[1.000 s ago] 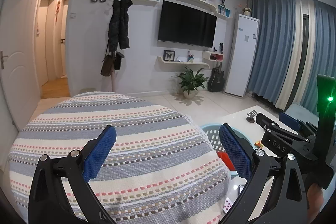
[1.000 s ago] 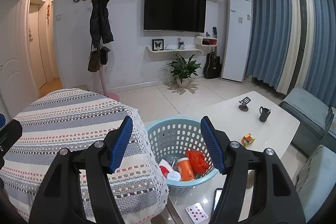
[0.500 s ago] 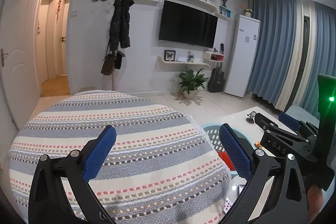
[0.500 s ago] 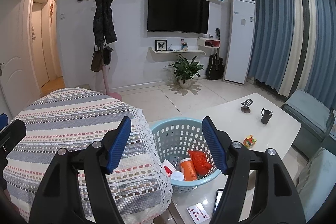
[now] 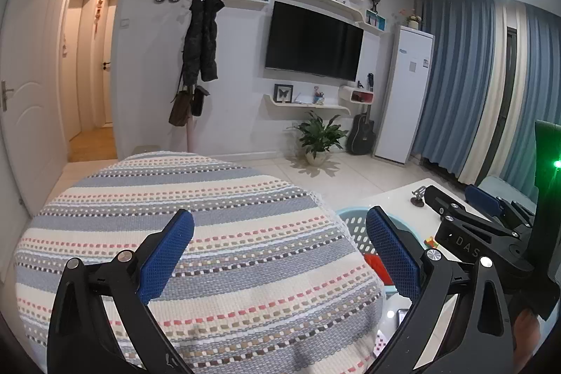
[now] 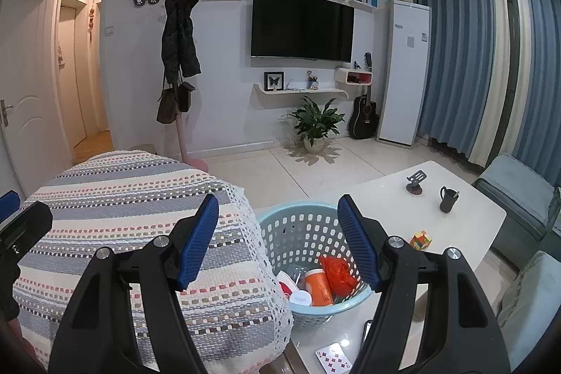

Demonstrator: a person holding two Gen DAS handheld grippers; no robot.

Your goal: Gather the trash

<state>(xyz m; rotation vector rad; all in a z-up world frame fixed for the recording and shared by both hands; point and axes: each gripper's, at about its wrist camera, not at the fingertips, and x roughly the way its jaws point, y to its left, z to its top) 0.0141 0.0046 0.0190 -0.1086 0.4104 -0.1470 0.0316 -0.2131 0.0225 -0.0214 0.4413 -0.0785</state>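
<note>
Both grippers empty, trash sits in basket (image 6: pixel 308 226) ahead.
I see the right gripper (image 6: pixel 277 240) gaping wide above the basket, orange bottle (image 6: pixel 317 286) upright between its fingers' line, below; left gripper (image 5: pixel 280 251) wide over striped cloth (image 5: pixel 210 216).

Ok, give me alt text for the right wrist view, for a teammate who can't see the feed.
The open, empty right gripper hovers over a light blue perforated basket on a white table, holding an orange bottle, a red bag and white cups. A striped cloth covers furniture to the left; a puzzle cube, black mug and playing card lie on the table.
</note>
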